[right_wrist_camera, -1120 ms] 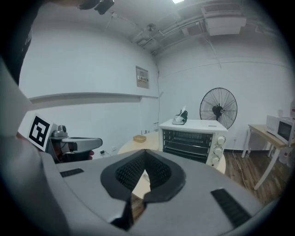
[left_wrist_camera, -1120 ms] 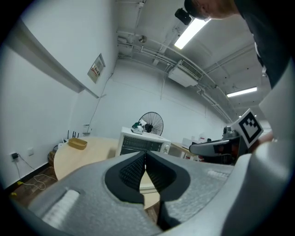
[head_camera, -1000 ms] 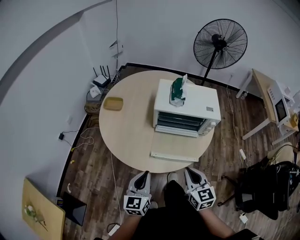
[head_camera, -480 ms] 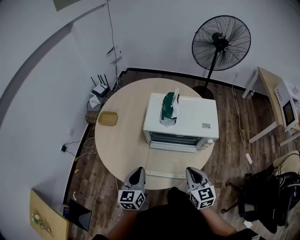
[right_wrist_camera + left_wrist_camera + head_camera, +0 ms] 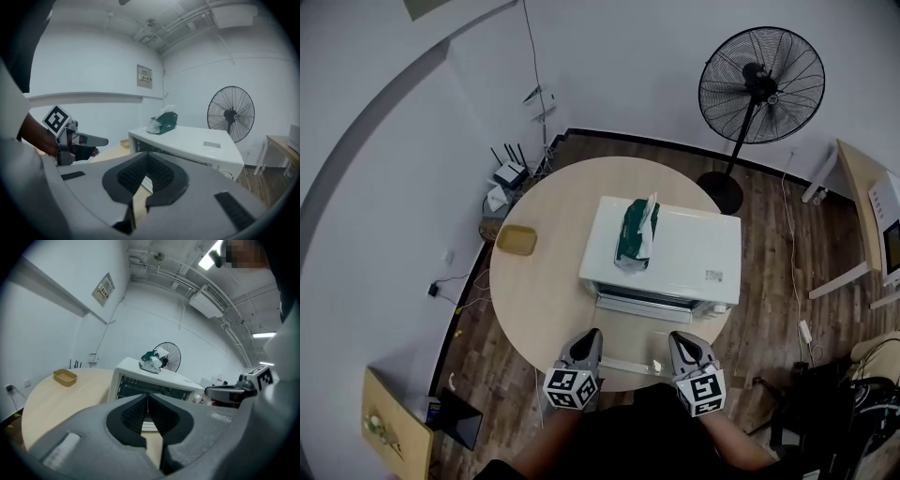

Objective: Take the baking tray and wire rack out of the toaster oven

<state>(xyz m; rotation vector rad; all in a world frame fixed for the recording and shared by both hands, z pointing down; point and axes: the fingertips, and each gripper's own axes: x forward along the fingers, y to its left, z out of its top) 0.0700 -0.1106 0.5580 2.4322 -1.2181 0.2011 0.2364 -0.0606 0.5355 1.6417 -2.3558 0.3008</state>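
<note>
The white oven point(image 5: 666, 253) sits on the round tabletop point(image 5: 544, 281), door point(image 5: 623, 363) folded down, wire rack point(image 5: 652, 302) showing inside. The left gripper point(image 5: 592, 336) and right gripper point(image 5: 681, 338) hold nothing, fingers closed.

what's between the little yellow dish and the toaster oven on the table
Nothing. The stretch of round table between the yellow dish and the toaster oven is bare wood in the head view, and the left gripper view shows the same.

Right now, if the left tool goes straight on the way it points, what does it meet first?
Probably the lowered door of the toaster oven, just ahead of the shut left tool. Beyond the door lies the oven's open front. Depth is unclear here.
</note>
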